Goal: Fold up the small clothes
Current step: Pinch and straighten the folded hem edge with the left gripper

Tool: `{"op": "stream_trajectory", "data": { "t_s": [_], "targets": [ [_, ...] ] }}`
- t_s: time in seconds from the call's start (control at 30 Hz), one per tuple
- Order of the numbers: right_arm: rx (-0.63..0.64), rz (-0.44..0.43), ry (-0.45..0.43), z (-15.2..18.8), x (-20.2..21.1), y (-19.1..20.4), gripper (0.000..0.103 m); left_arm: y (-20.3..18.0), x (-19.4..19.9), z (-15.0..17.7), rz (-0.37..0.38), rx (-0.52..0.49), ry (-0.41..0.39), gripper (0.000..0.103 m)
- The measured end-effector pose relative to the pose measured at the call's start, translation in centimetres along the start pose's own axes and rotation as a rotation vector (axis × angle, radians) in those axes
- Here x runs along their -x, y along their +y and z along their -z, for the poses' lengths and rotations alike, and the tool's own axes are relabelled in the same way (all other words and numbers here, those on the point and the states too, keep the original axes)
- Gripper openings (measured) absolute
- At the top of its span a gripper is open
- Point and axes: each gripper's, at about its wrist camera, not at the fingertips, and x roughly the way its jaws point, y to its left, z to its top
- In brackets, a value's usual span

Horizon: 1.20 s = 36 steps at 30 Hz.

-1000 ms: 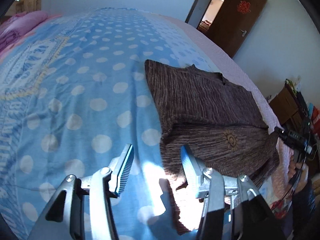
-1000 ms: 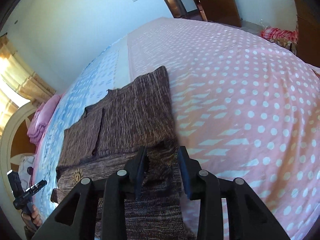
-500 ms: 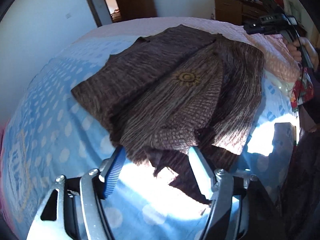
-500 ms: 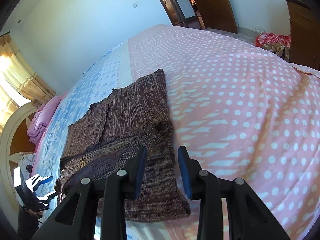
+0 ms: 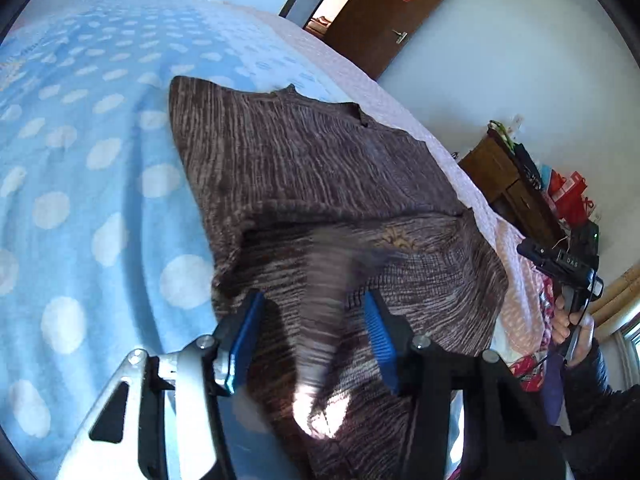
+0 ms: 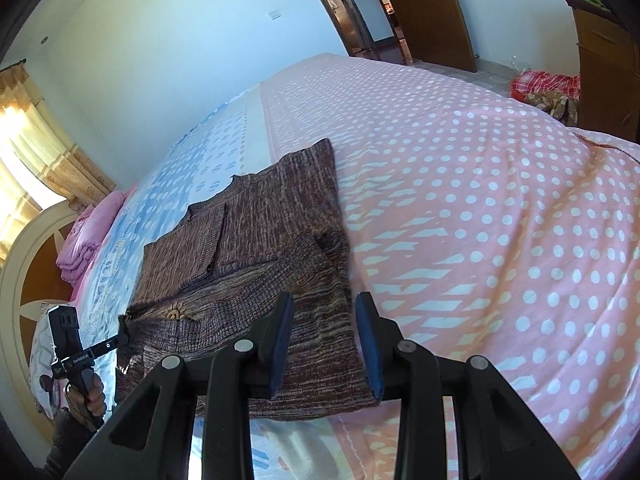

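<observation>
Two grippers work one brown sweater (image 5: pixel 304 168), which lies part-folded across the bed (image 5: pixel 80 184), where the blue dotted half meets the pink. On the left, the left gripper (image 5: pixel 310 320) hangs over the near hem. Its fingers have just been closing and stand at a middling gap, with a blurred ridge of knit rising between them; whether the pads already press on it cannot be told. Best to let them bite only the top layer, low on the fold, so the layer beneath stays flat. To the right, the right gripper (image 6: pixel 324 340) hovers above the sweater's near right edge, its fingers narrow and holding nothing. It could pin or take that corner, so both sides lift evenly and the hem lands square.
</observation>
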Motion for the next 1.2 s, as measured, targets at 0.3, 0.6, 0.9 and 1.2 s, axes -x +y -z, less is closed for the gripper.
{"op": "stream_trajectory", "data": {
  "t_s": [0.3,0.6,0.9,1.2],
  "targets": [
    [0.039,-0.014,0.013,0.9,-0.9,0.9,0.034,-1.4,-1.0,0.0,-0.02,-0.063,-0.015,0.078],
    [0.236,0.07,0.031,-1.2,-3.3,2.5,0.034,-2.0,-2.7,-1.1,-0.016,-0.026,-0.023,0.054],
    [0.396,0.121,0.118,-1.8,-10.5,4.9,0.037,-1.7,-2.4,-0.8,-0.018,-0.001,-0.03,0.058],
    [0.486,0.156,0.1,-1.0,-11.7,5.7,0.02,-1.7,-2.4,-0.4,-0.094,-0.006,-0.063,0.021]
  ]
}}
